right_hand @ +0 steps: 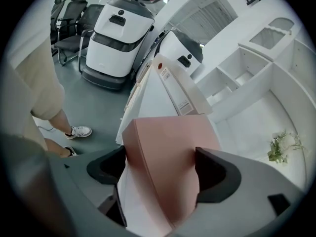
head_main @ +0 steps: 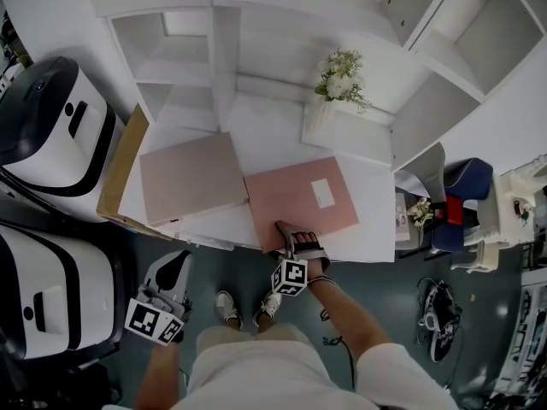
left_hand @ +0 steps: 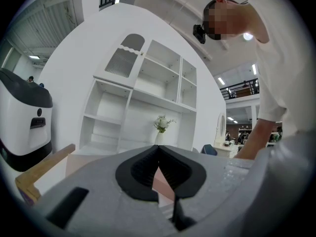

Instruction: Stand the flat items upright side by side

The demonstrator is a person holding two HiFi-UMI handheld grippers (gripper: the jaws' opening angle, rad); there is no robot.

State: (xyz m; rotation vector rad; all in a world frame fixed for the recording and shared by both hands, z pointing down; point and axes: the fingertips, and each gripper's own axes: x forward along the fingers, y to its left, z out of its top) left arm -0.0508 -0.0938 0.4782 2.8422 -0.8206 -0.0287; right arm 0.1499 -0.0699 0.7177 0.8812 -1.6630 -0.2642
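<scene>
Both flat items lie face-up on the desk top of the white shelf unit (head_main: 256, 118). The pale pink flat folder with a white label (head_main: 299, 196) is at the unit's front edge. The beige flat folder (head_main: 190, 178) is just beside it, toward the unit's left end in the head view. Right gripper (head_main: 293, 244) sits at the unit's front edge, jaws wide and straddling the pink folder's near corner. The pads look to touch it on both sides; how firm the bite is I cannot judge. Left gripper (head_main: 173, 272) hangs below the unit's front edge, jaws pressed together, empty. Risks, as I judge them: a hold on one corner lets the folder pivot or slip as it tips up, then drop off the unit's front edge. Its swinging far edge could shove the beige folder, or reach the small white vase of flowers (head_main: 329, 101) further back on the unit. Once the folder is upright, nothing props it, and with the left gripper out of play it likely topples.
</scene>
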